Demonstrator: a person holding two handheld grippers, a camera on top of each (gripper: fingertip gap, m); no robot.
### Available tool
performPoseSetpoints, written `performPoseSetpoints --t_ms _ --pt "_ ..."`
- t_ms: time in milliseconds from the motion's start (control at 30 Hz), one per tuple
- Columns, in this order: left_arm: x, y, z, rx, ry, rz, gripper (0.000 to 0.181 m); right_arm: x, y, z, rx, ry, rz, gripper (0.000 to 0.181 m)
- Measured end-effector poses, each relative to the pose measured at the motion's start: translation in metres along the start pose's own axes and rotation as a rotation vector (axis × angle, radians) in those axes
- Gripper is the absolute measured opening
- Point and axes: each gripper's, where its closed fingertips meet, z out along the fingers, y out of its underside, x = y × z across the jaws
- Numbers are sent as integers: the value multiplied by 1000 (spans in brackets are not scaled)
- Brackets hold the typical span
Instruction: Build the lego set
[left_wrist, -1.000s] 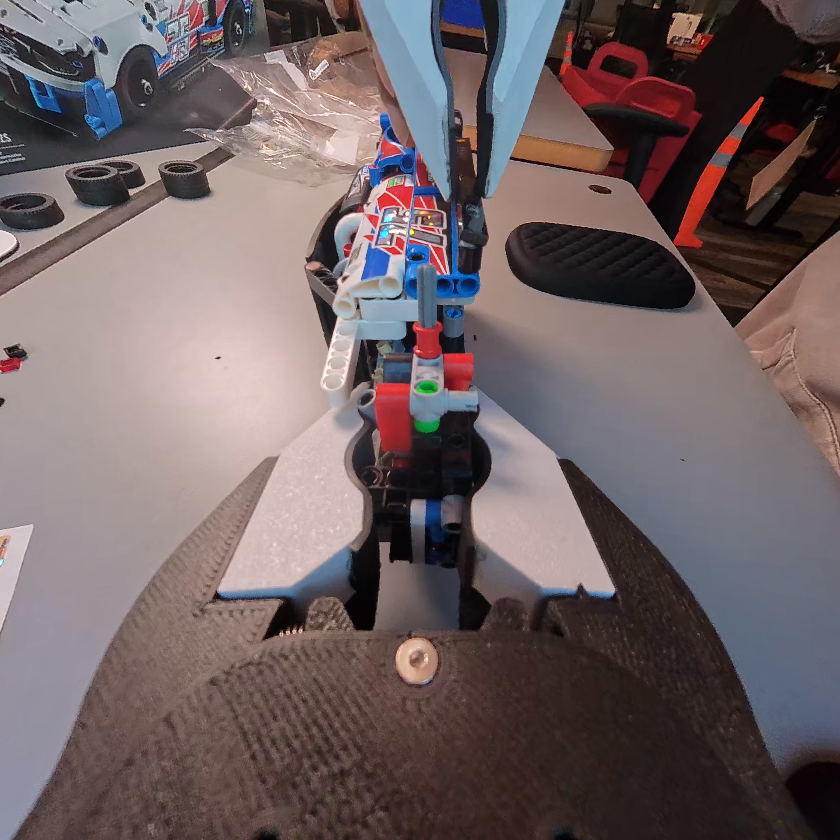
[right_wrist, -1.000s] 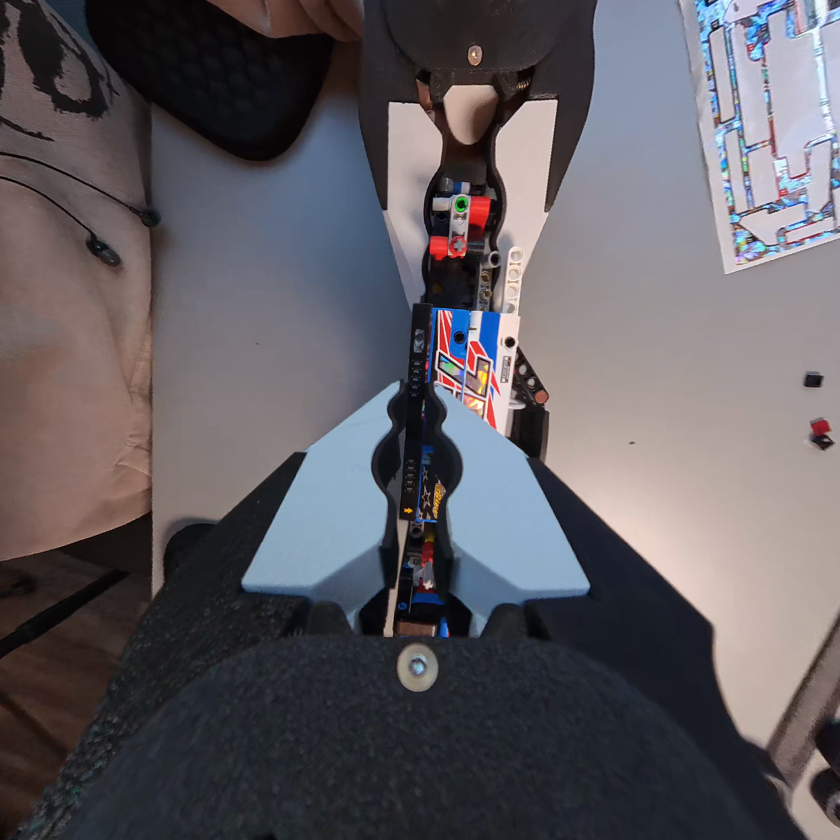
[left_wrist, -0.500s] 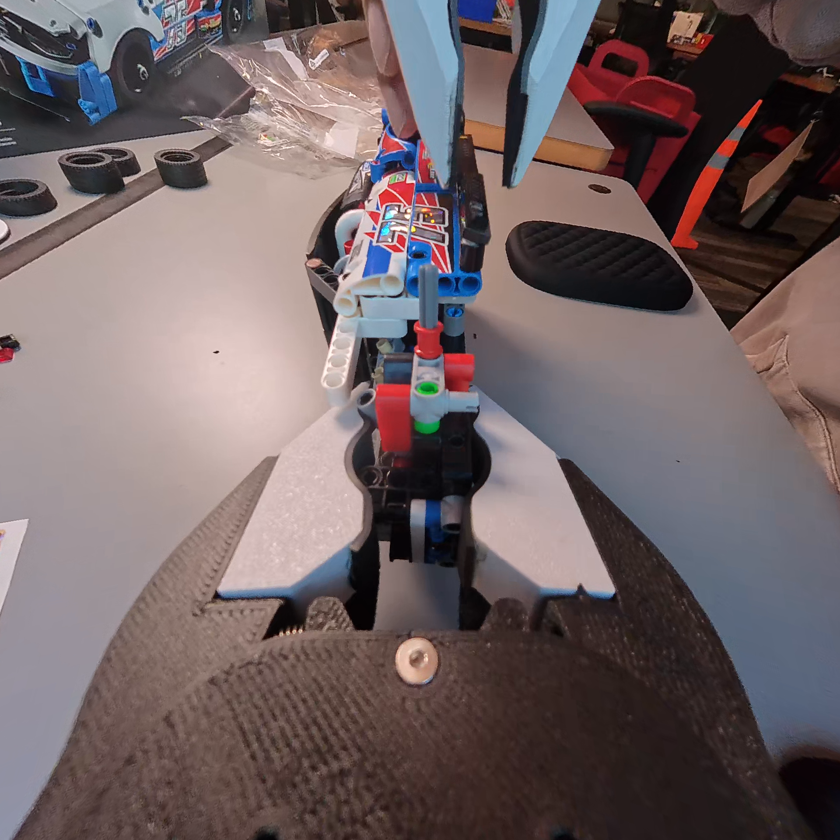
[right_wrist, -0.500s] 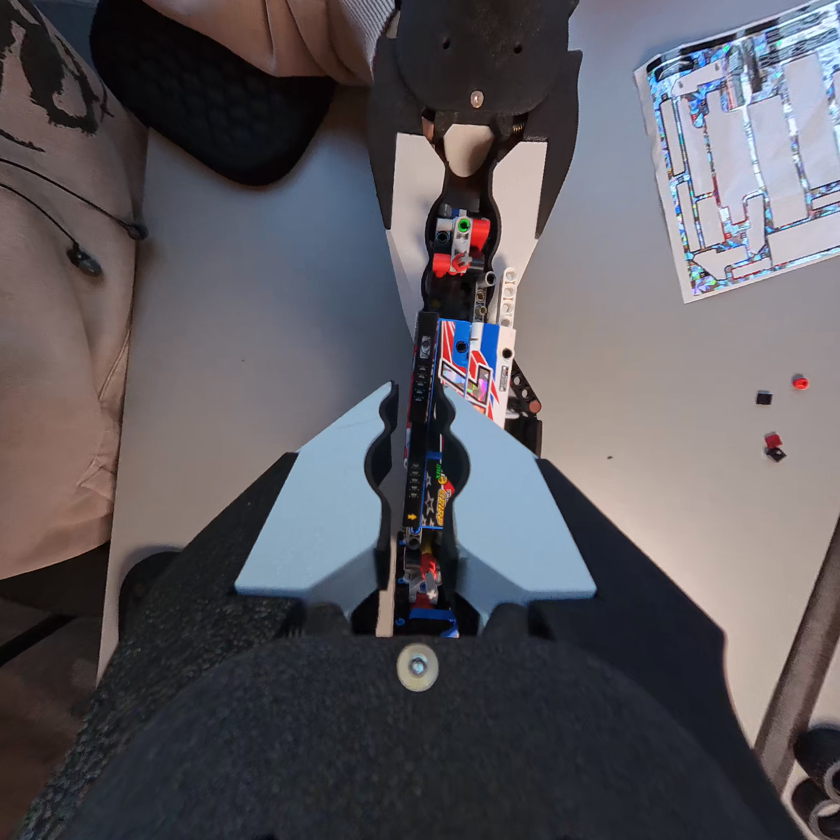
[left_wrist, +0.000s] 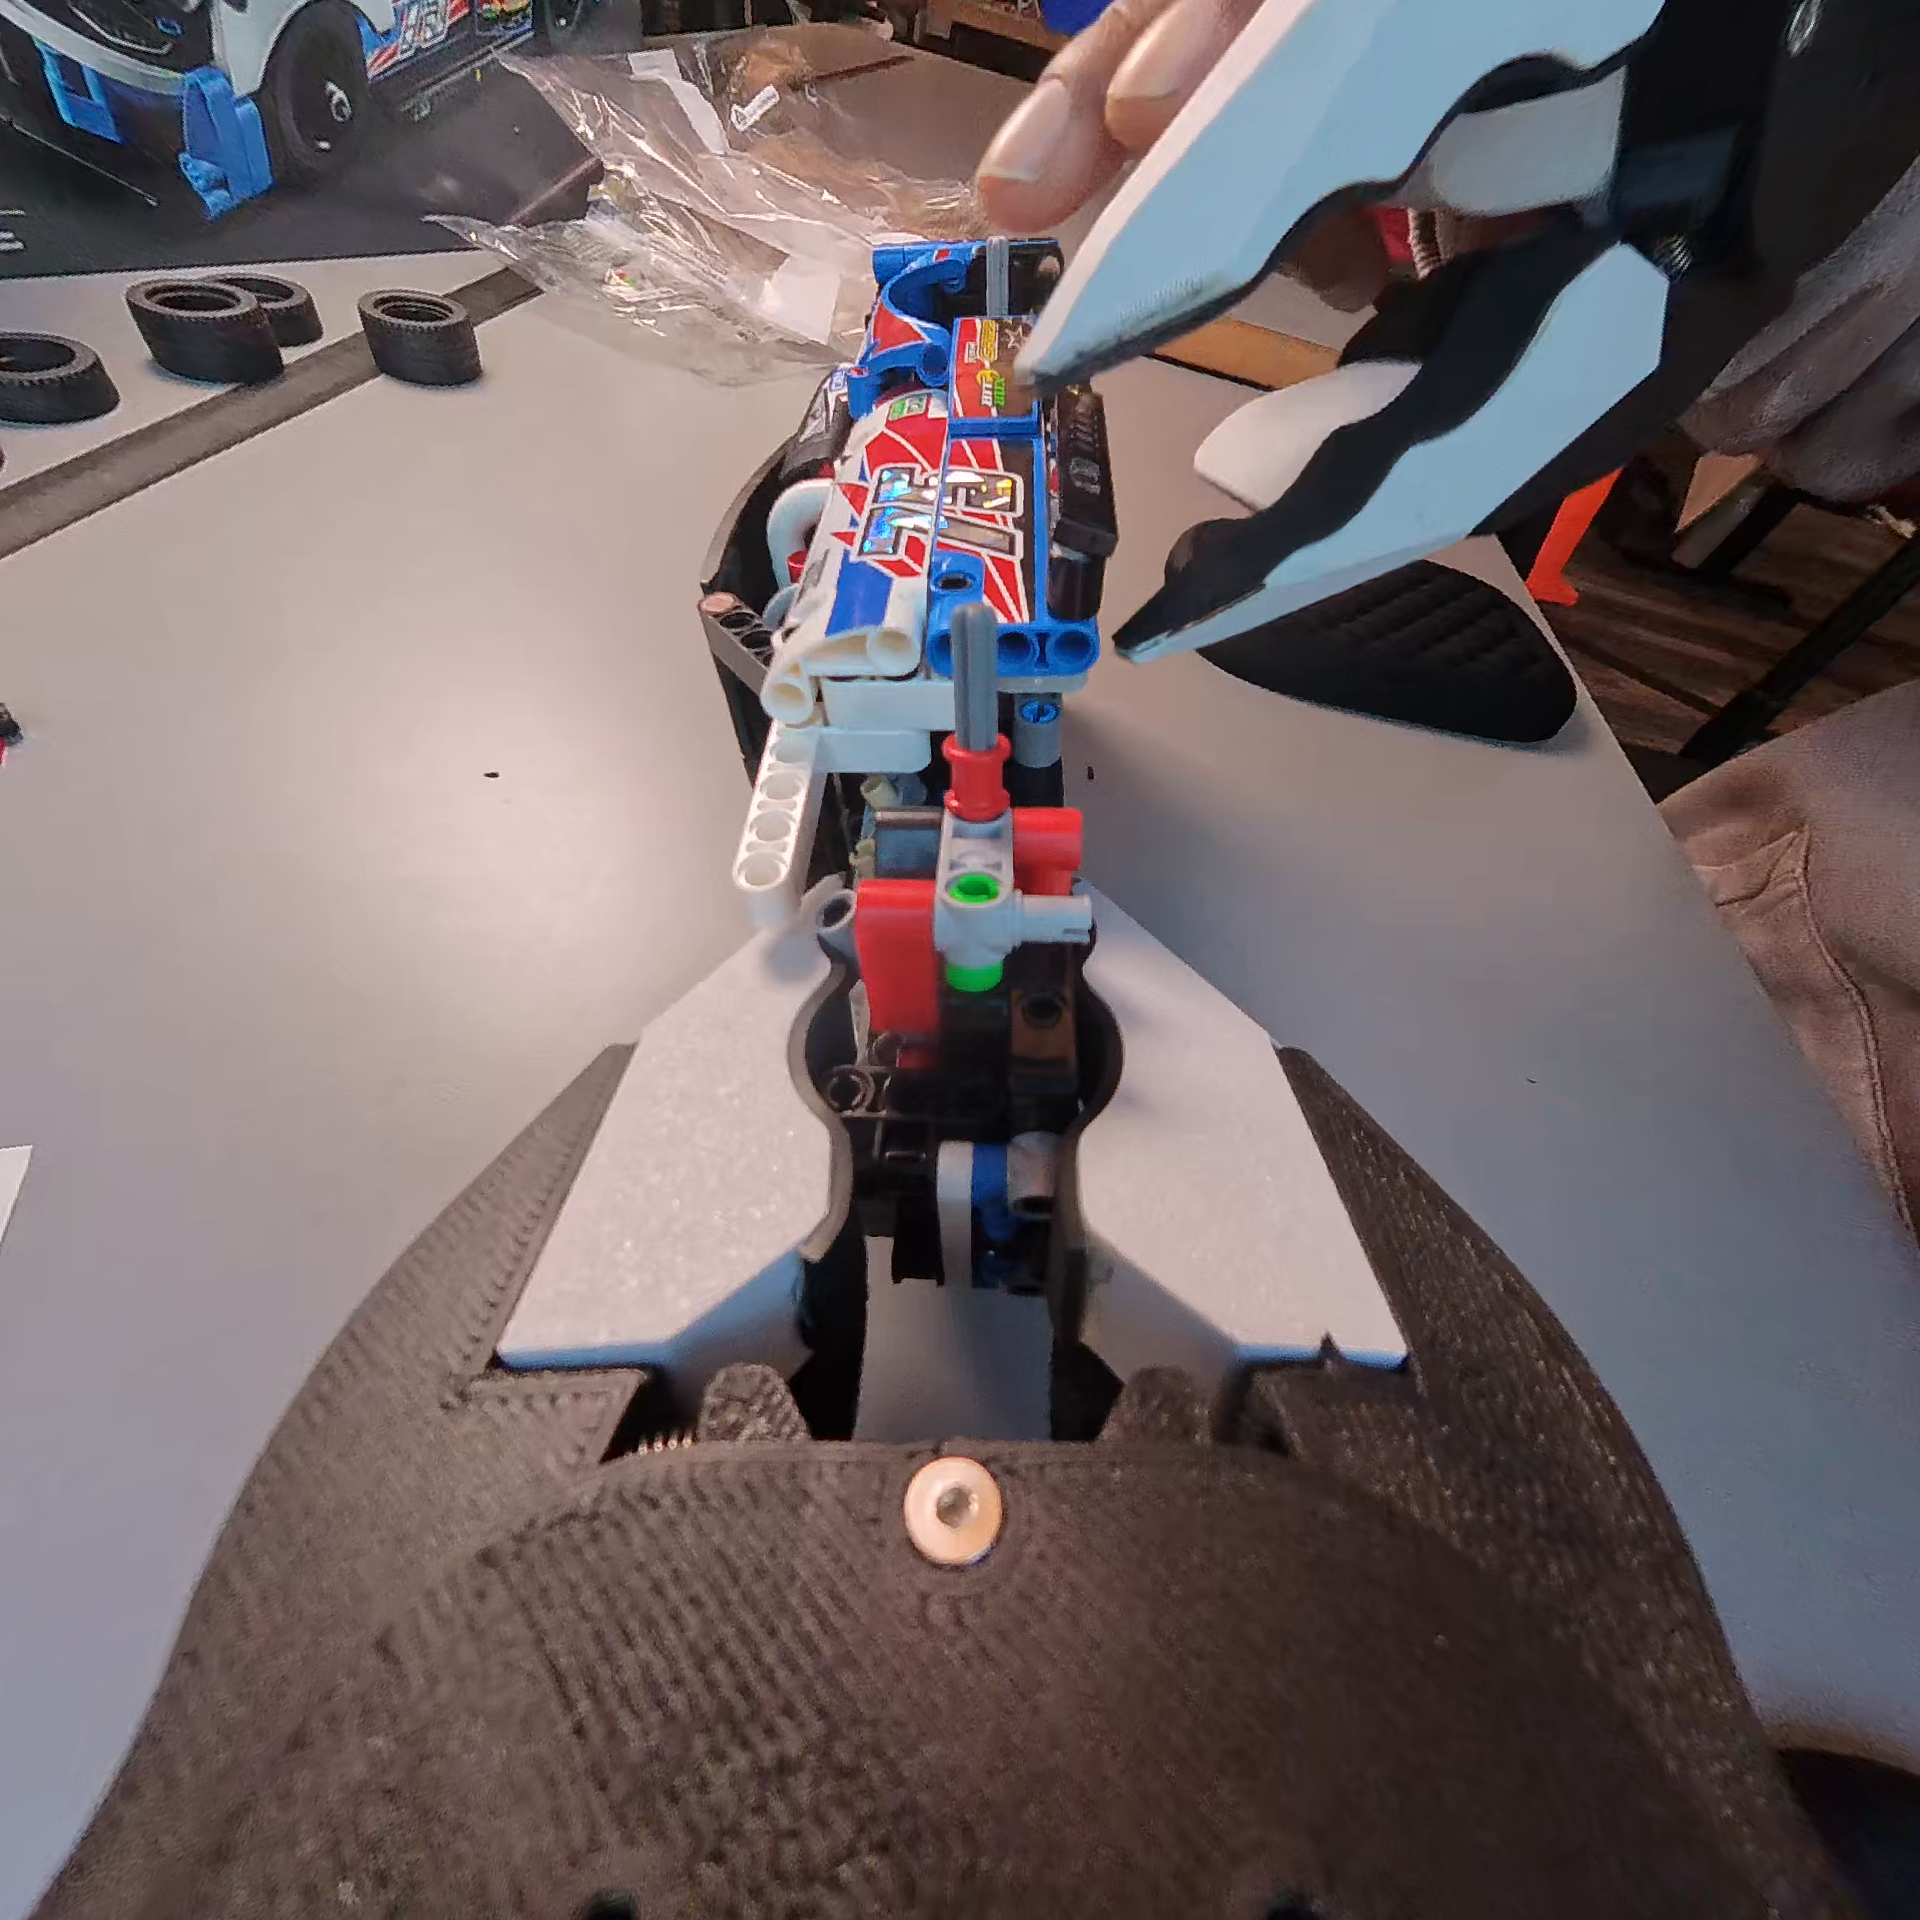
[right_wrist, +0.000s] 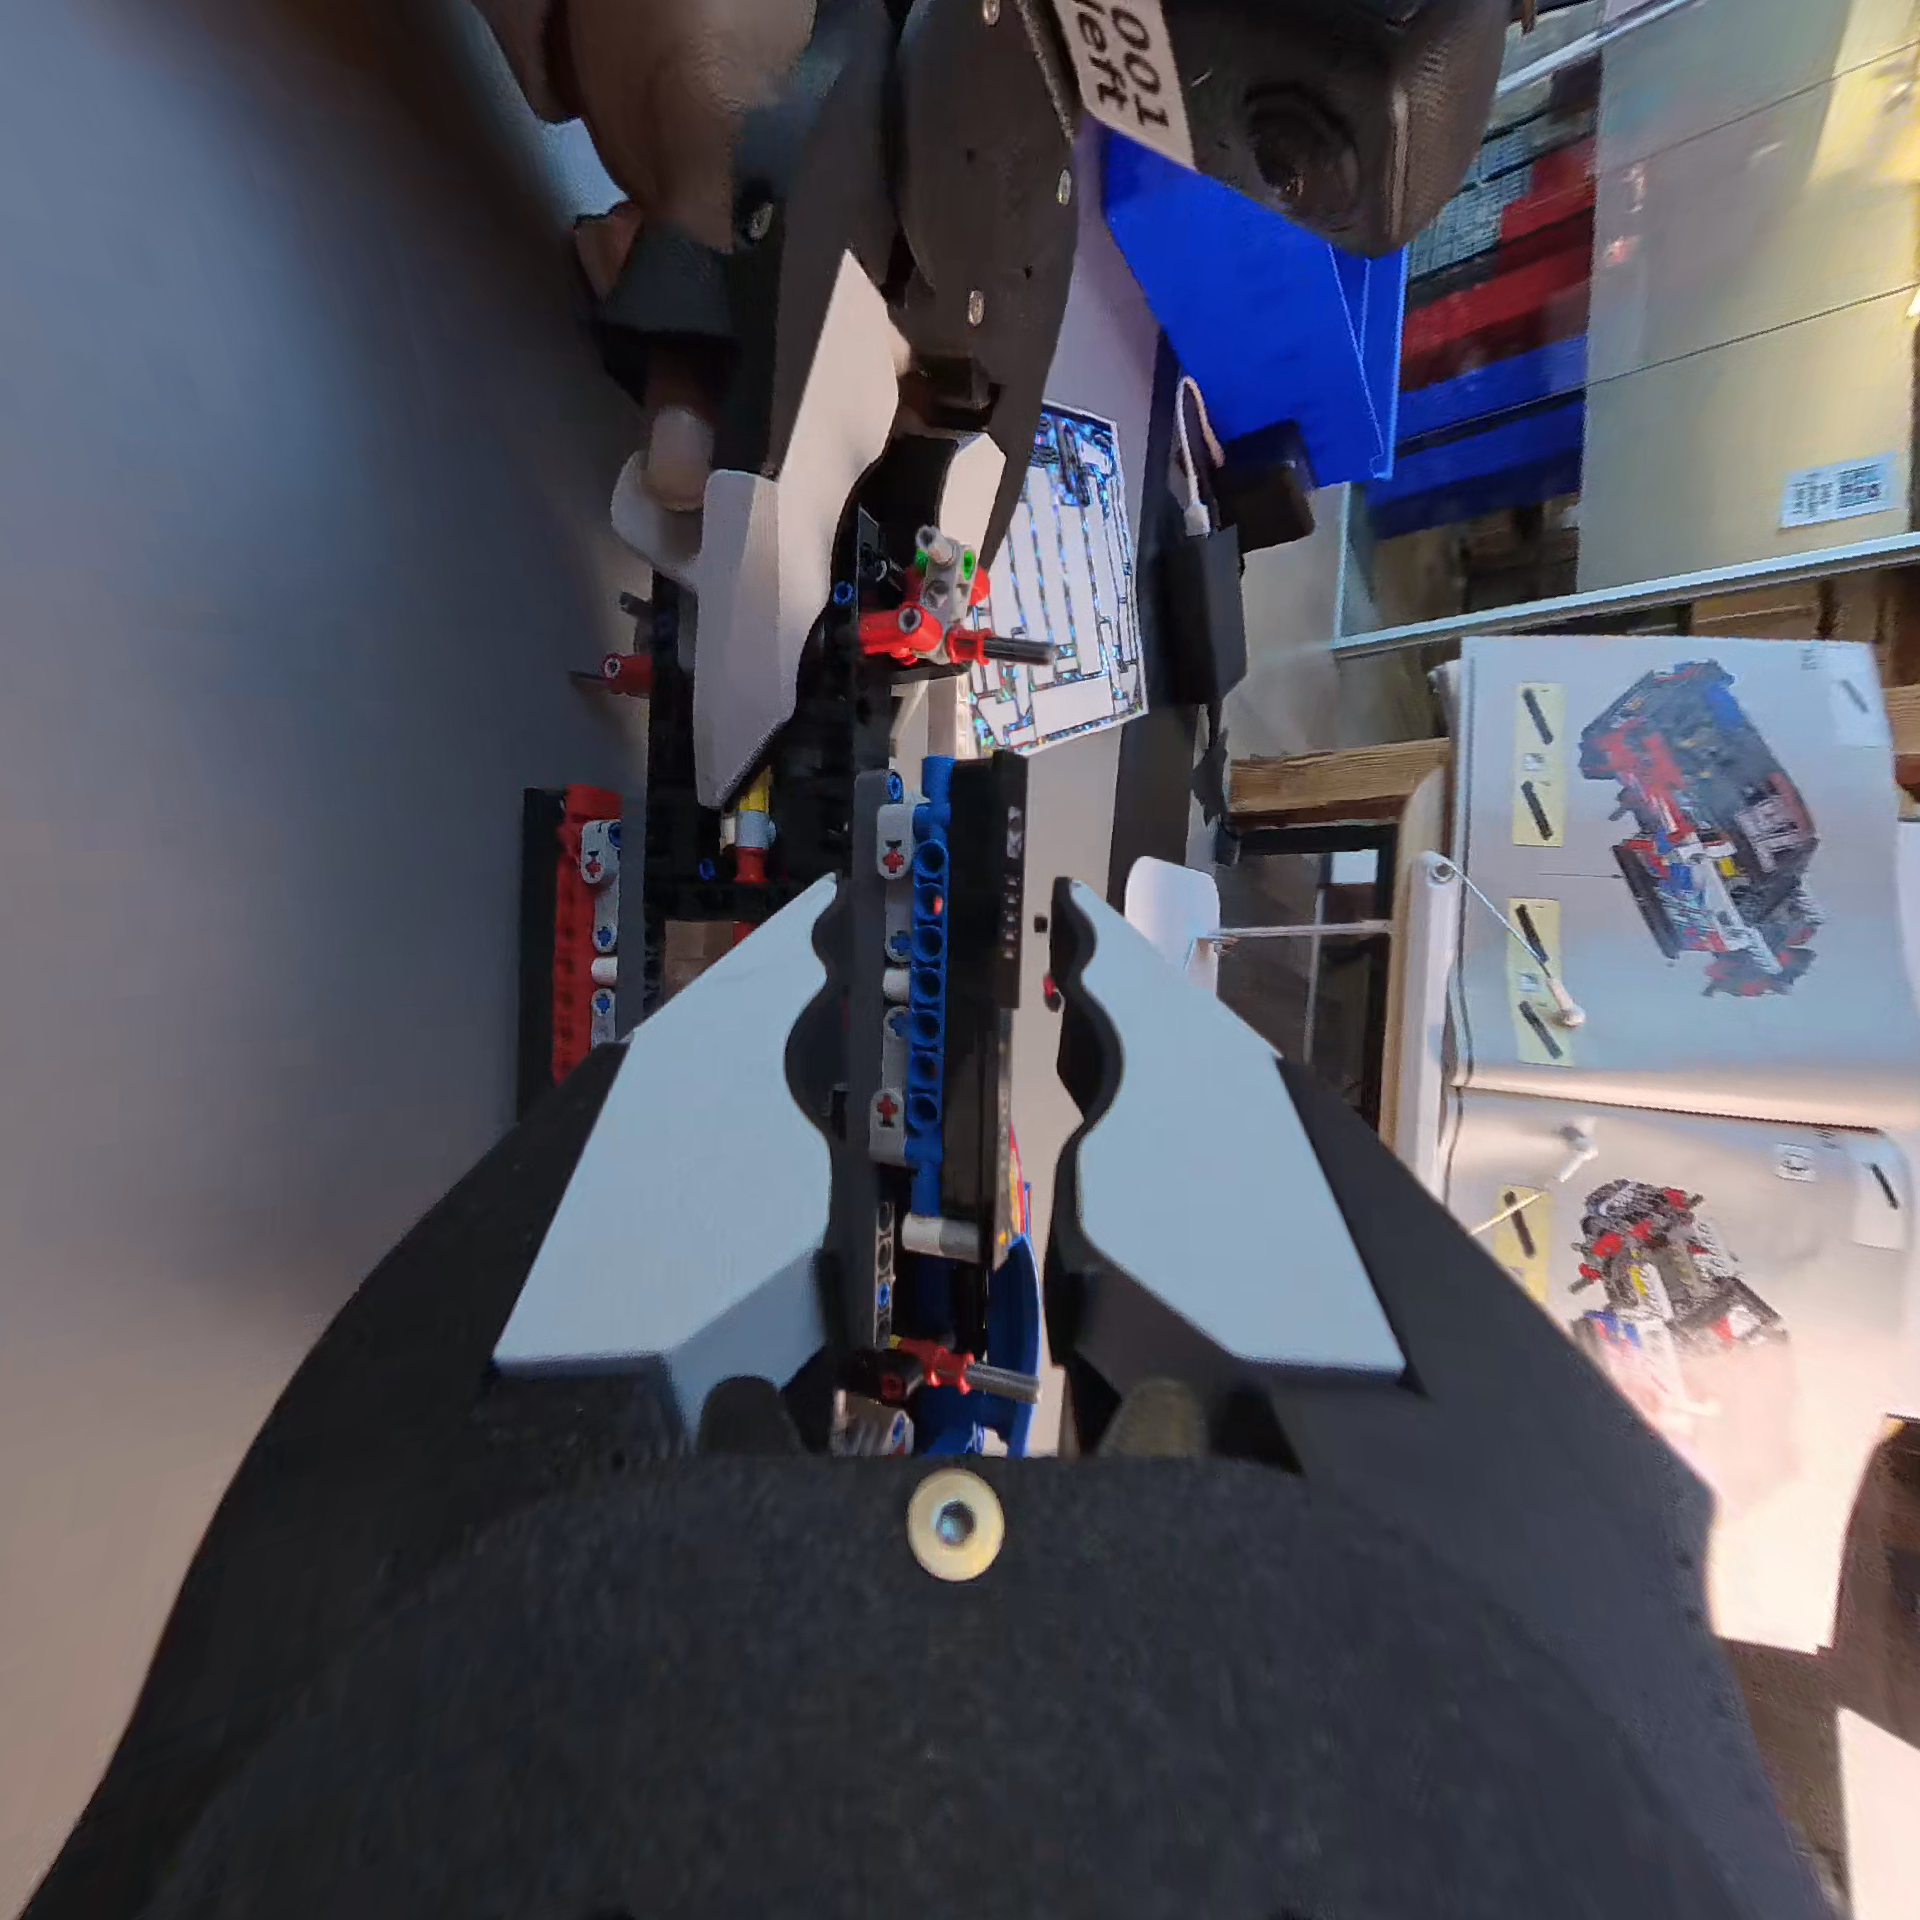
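Note:
The part-built lego car (left_wrist: 935, 520), with blue, white and red stickered panels on a black frame, stands on edge on the grey table (left_wrist: 364, 779). My left gripper (left_wrist: 956, 935) is shut on its near end, by the red and grey connector with a green pin (left_wrist: 971, 894). My right gripper (left_wrist: 1086, 499) is open at the car's far right side, turned sideways, with one fingertip (left_wrist: 1039, 358) at the top panel. In the right wrist view the car (right_wrist: 925, 987) lies between the right gripper's (right_wrist: 945, 894) spread jaws. The right pad stands clear of it. The left gripper (right_wrist: 873, 665) holds the far end.
Several black tyres (left_wrist: 208, 332) and a clear plastic bag (left_wrist: 707, 187) lie at the back left by the set's box (left_wrist: 260, 83). A black padded rest (left_wrist: 1403, 655) lies to the right. A sticker sheet (right_wrist: 1060, 582) and the instruction booklet (right_wrist: 1683, 883) show in the right wrist view. The left gripper's tips are roughly 6 cm from the right gripper's.
My right gripper has opened, let go of the car's black side strip and rolled sideways. My left gripper has kept its hold on the car.

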Motion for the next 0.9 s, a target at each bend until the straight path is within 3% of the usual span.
performPoseSetpoints --t_ms 267,500,900 --pt "1 0 0 -3 -3 3 34 0 7 2 -18 27 -2 23" --pt "0 0 0 0 -3 5 34 0 8 4 10 19 45 23" --pt "1 0 -1 2 6 7 34 -1 4 2 68 120 -36 23"
